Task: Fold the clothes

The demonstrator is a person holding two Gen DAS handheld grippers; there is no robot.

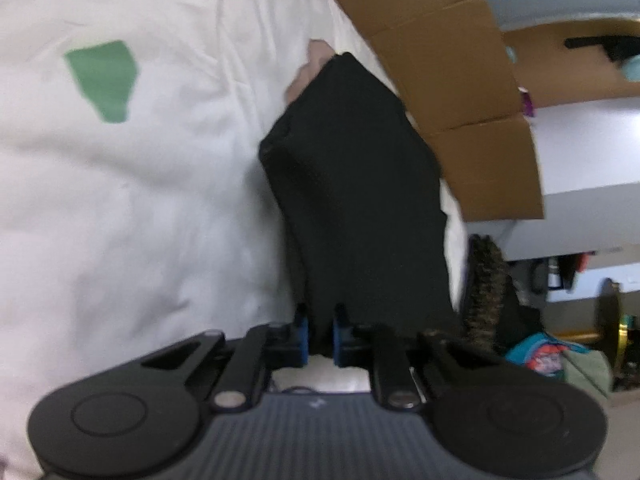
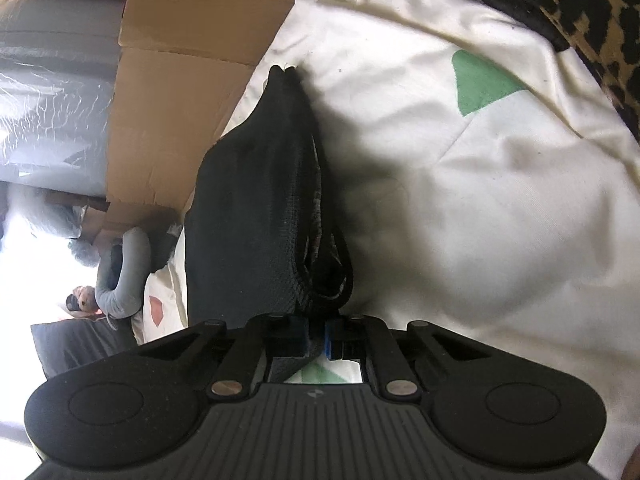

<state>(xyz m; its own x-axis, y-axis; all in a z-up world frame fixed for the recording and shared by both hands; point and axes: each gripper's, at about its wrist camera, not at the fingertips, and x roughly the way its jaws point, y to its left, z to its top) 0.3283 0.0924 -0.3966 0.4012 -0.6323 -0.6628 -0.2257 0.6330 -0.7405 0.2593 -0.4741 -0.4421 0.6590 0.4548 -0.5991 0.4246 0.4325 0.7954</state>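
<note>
Both grippers clamped on the same black garment (image 1: 352,184), one at each end, cloth lifted off the bedding. Left gripper (image 1: 321,338): blue pads (image 1: 304,336) pressed against a bunched edge of the black fabric, narrow strip of cloth pinched between them; the garment rises from the jaws as a tall, slightly folded panel, reaching up toward a cardboard box (image 1: 452,92) at upper right. A bit of pink cloth (image 1: 310,68) peeks out behind the garment's far tip. Left view blurred. Right gripper (image 2: 318,338): fingers nearly together, blue pads (image 2: 330,340) closed on the garment's edge; here the fabric shows a fine mesh-like weave on the left face and a doubled, looped seam with a greyish inner lining on the right. Garment tapers to a point away from the jaws. Under it all lies a white sheet (image 2: 480,200) with green patches (image 2: 478,82), wrinkled. Leopard-print fabric (image 2: 592,12) along the sheet's upper right corner in the right view. Cardboard flaps (image 2: 180,92) beside the sheet's left edge. A grey neck pillow (image 2: 120,276) lies further left. Clutter of coloured clothing (image 1: 556,360) at lower right of the left view.
</note>
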